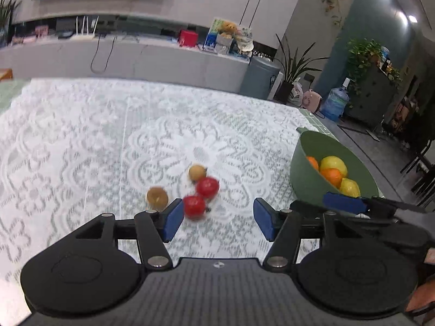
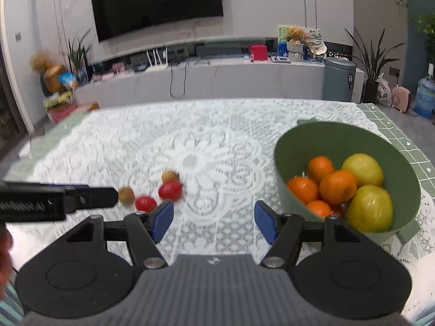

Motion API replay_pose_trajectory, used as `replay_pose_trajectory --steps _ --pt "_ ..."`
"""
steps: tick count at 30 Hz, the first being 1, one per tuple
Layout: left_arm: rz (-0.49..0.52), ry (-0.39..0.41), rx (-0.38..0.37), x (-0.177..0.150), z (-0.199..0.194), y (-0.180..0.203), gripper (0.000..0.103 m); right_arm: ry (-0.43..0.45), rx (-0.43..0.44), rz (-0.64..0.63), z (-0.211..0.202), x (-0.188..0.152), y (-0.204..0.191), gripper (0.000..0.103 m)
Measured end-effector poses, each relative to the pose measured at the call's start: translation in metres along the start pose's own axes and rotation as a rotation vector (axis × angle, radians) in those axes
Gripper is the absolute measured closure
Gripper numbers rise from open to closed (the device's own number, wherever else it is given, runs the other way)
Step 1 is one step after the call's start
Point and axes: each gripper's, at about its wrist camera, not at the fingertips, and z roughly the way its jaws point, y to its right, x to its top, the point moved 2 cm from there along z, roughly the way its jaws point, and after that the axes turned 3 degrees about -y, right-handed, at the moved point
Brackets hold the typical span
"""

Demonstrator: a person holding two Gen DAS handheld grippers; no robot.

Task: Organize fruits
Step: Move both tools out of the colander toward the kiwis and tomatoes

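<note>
1. You are in a living room: a dark television [image 2: 156, 2] hangs on the far wall above a long low cabinet [image 2: 212, 81], and the surface [image 2: 108, 146] in front of you carries a white lace cloth over a green checked one.
2. In your left wrist view, four small fruits lie together near the middle of the surface: two red ones, the nearer [image 1: 194, 207] and the farther [image 1: 207, 187], touching each other, a brown one [image 1: 157, 197] at about 9 o'clock of them, and a paler brown one [image 1: 196, 172] at 12 o'clock, touching the farther red one. All four are blurred.
3. Your left gripper [image 1: 214, 218] stands open with nothing between its blue pads; the nearer red fruit sits just beside the left pad, at about 10 o'clock of the gap, and I cannot tell whether they touch.
4. The green bowl [image 2: 326, 138] rests on the surface at 2 o'clock from your right gripper [image 2: 213, 221]. It holds several oranges [image 2: 337, 187] and two lemons, one at the back [image 2: 363, 169] and one at the front [image 2: 369, 207], packed against each other.
5. Your right gripper is open too, and only lace cloth shows between its pads. Its right finger lies just before the bowl's near wall.
6. In the right wrist view, the left gripper reaches in from 9 o'clock, its tip close to the brown fruit.
7. None of the four loose fruits is in the bowl; they sit well apart from it, at its 9 o'clock.
</note>
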Motion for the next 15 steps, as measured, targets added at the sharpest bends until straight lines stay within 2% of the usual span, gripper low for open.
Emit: replay_pose_trajectory --steps 4,11,15 --pt "-0.024 -0.028 -0.004 -0.010 0.005 -0.012 0.034 -0.032 0.022 -0.012 0.011 -0.012 -0.005 0.034" --pt "-0.022 -0.085 0.001 -0.018 0.021 -0.020 0.042 -0.082 0.055 -0.048 0.029 -0.017 -0.011 0.035" --pt "0.032 -0.089 0.087 -0.016 0.028 -0.026 0.047 -0.093 0.086 -0.106 0.040 -0.015 -0.023 0.047"
